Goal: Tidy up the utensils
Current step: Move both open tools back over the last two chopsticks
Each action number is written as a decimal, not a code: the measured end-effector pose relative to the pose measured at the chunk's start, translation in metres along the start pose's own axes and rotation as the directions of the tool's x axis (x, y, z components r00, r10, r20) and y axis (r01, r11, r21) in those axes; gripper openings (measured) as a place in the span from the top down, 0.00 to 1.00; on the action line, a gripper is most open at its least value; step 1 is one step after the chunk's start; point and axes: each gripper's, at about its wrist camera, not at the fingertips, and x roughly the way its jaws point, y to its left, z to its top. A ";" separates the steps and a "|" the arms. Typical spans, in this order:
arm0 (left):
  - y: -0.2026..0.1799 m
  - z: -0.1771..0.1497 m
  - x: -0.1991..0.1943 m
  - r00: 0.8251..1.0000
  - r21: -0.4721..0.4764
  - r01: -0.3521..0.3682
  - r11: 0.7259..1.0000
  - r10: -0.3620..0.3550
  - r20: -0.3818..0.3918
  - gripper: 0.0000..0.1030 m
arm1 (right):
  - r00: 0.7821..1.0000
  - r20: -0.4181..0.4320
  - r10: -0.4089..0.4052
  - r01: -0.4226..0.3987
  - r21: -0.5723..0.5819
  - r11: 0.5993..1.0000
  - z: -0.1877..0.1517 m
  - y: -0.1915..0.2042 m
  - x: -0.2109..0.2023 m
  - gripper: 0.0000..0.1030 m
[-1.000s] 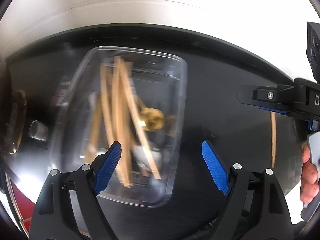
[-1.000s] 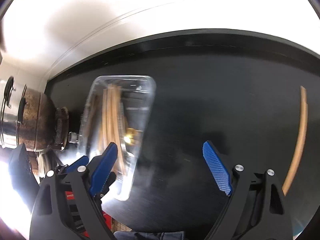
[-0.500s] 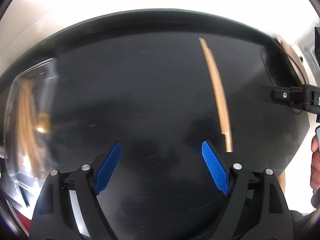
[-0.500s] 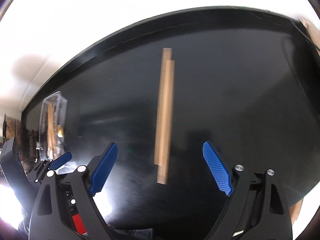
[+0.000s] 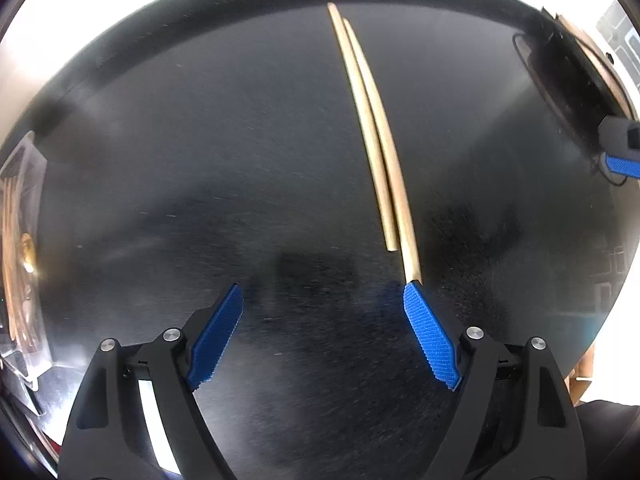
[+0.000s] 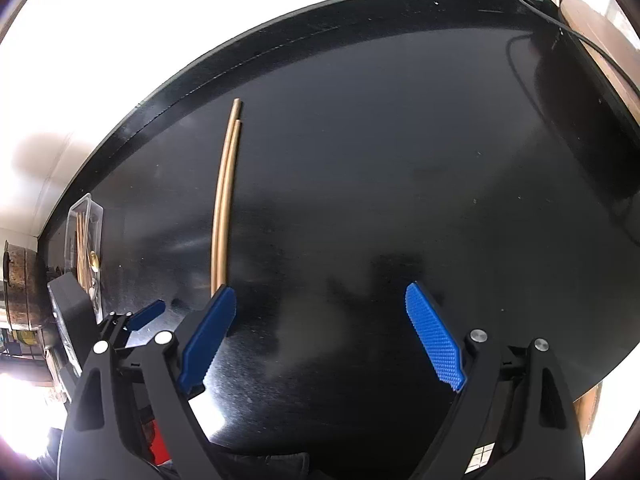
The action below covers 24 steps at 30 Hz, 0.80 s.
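Two wooden chopsticks lying side by side and touching along most of their length on the black surface, offset a little so one end reaches further than the other. Likely left as a loose pair waiting to be gathered, since like sticks already sit in the clear plastic container, well apart from the chopsticks toward the left edge of the left wrist view.

Left gripper hanging almost straight down over the near ends of the chopsticks, jaws spread wide and holding nothing; near tip of the longer stick just above the right blue pad, contact impossible to tell. Pair not yet between the pads, so a small shift toward the chopsticks probably needed before closing.

Right gripper also pointed down, jaws wide and empty, on the far side of the chopsticks from the container; in its view the chopsticks run up from beside the left pad.

Bare surface all round the chopsticks; nothing blocking a descent. A dark cable and a wooden board well away from the chopsticks at the far right edge, a rusty pot beyond the container.
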 end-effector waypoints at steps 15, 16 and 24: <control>0.002 0.028 0.010 0.999 0.061 -0.020 0.998 0.018 0.041 0.18 | 0.994 -0.061 -0.096 0.088 -0.120 0.989 -0.009 0.020 0.040 0.18; 0.004 0.027 0.011 0.999 0.065 -0.018 0.998 0.016 0.037 0.18 | 0.992 -0.065 -0.108 0.098 -0.144 0.985 -0.012 0.025 0.043 0.18; 0.030 0.039 0.005 0.997 0.090 0.068 0.994 -0.070 0.019 0.18 | 0.982 -0.068 -0.179 0.148 -0.320 0.936 -0.039 0.067 0.066 0.18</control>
